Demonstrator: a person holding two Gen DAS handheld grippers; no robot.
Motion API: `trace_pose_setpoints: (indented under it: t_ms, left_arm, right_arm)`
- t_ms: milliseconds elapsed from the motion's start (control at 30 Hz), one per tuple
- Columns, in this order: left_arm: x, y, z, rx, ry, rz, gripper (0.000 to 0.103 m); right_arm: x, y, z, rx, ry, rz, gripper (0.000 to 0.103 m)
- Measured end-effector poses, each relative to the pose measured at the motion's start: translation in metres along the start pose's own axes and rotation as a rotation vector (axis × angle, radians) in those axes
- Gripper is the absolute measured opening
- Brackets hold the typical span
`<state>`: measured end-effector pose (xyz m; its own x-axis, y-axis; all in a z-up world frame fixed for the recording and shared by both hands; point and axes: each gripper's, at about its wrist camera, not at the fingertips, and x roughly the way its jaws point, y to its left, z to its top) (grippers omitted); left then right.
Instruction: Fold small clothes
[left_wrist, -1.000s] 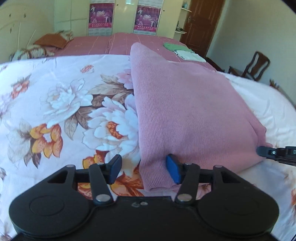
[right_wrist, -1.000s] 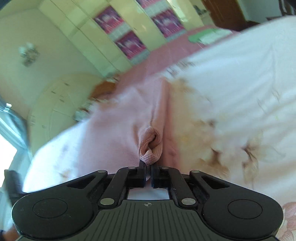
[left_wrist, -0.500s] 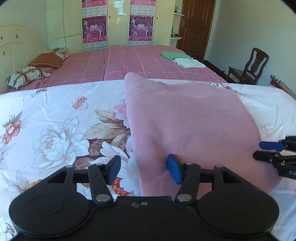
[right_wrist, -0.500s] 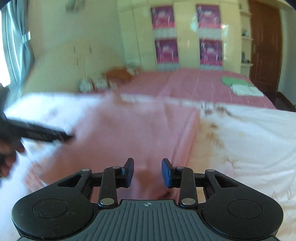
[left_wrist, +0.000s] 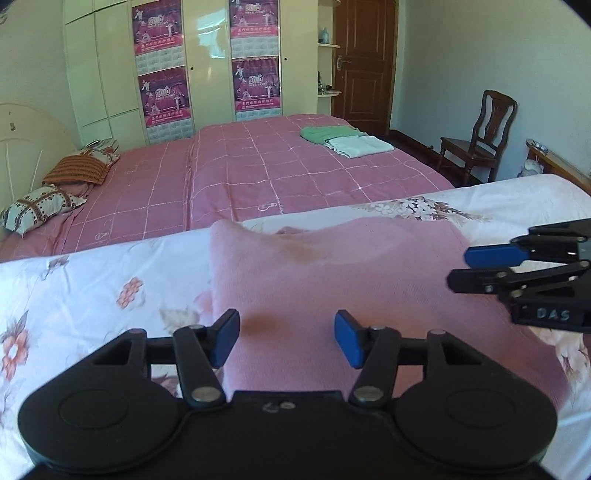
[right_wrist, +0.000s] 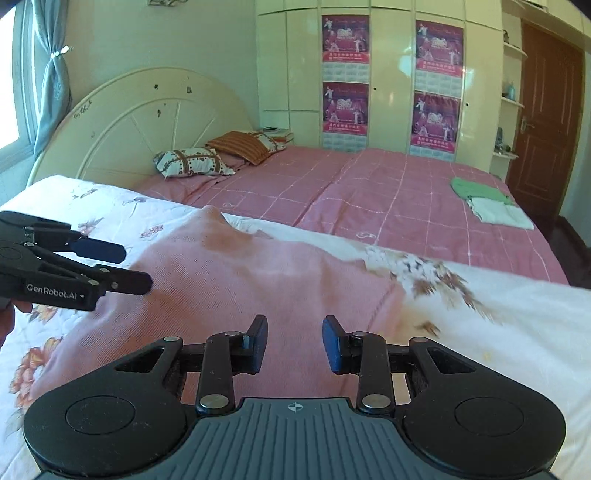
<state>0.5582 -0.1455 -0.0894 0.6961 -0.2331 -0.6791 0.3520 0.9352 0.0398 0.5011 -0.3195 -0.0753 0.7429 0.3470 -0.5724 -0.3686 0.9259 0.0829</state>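
The pink garment (left_wrist: 332, 280) lies folded on the near bed's floral sheet (left_wrist: 92, 295), a neat block with its long fold edge running away toward twelve o'clock. Both tools hang above it and touch nothing. The left gripper (left_wrist: 286, 339) has its blue pads spread wide over the cloth's near left part; the right gripper (right_wrist: 293, 345) is parted too, somewhat less, over the near right part, and it shows in the left view at three o'clock, turned on its side with daylight between its fingers. I take this as a pause to look the fold over: each tool sits above its own half, ready to come down on a near corner if another fold is wanted, or to lift the piece away.

Across the gap at twelve o'clock stands the second bed with its pink checked cover (left_wrist: 258, 173), and on it, toward one o'clock, a green folded cloth (left_wrist: 328, 133) touching a white folded cloth (left_wrist: 360, 146); that looks like the pile of finished pieces. Two pillows (right_wrist: 192, 162) rest by the headboard (right_wrist: 147, 122), and a wooden chair (left_wrist: 480, 136) stands at two o'clock near the door (left_wrist: 364, 62). Nothing lies on the garment or between it and the tools; the soft sheet beneath may drag along with a corner pinch.
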Motion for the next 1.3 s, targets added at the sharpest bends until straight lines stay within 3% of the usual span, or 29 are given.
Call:
trace_pose_setpoints:
  t_ms: [200, 433, 533, 667, 833, 1000, 1167, 1267, 1300]
  left_arm:
    - [0.028, -0.014, 0.001, 0.023, 0.051, -0.021, 0.057]
    - [0.038, -0.038, -0.006, 0.152, 0.042, 0.074, 0.065]
    - [0.017, -0.03, -0.002, 0.115, 0.006, 0.051, 0.063]
    - [-0.019, -0.01, -0.016, 0.07, -0.038, 0.059, 0.064]
    - [-0.036, 0.016, -0.037, -0.012, -0.022, 0.059, 0.07]
    - [-0.044, 0.034, -0.05, -0.17, 0.015, -0.033, 0.072]
    - [-0.039, 0.03, -0.066, -0.191, 0.052, -0.017, 0.075]
    - [-0.035, 0.026, -0.065, -0.166, 0.067, 0.044, 0.082]
    - [-0.037, 0.025, -0.062, -0.147, 0.074, 0.071, 0.081]
  right_arm:
    - [0.041, -0.005, -0.003, -0.008, 0.093, -0.033, 0.033]
    - [0.047, -0.015, -0.017, -0.02, 0.077, -0.059, 0.037]
    - [0.044, -0.017, -0.011, -0.008, 0.088, -0.059, 0.037]
    - [0.006, -0.032, -0.008, 0.076, 0.013, -0.071, 0.037]
    - [-0.028, -0.066, -0.023, 0.277, 0.046, 0.041, 0.037]
    - [-0.049, -0.095, -0.046, 0.503, 0.064, 0.15, 0.047]
    - [-0.066, -0.076, -0.056, 0.438, 0.067, 0.241, 0.047]
    - [-0.048, -0.063, -0.065, 0.32, 0.16, 0.12, 0.047]
    - [-0.048, -0.063, -0.066, 0.318, 0.143, 0.122, 0.047]
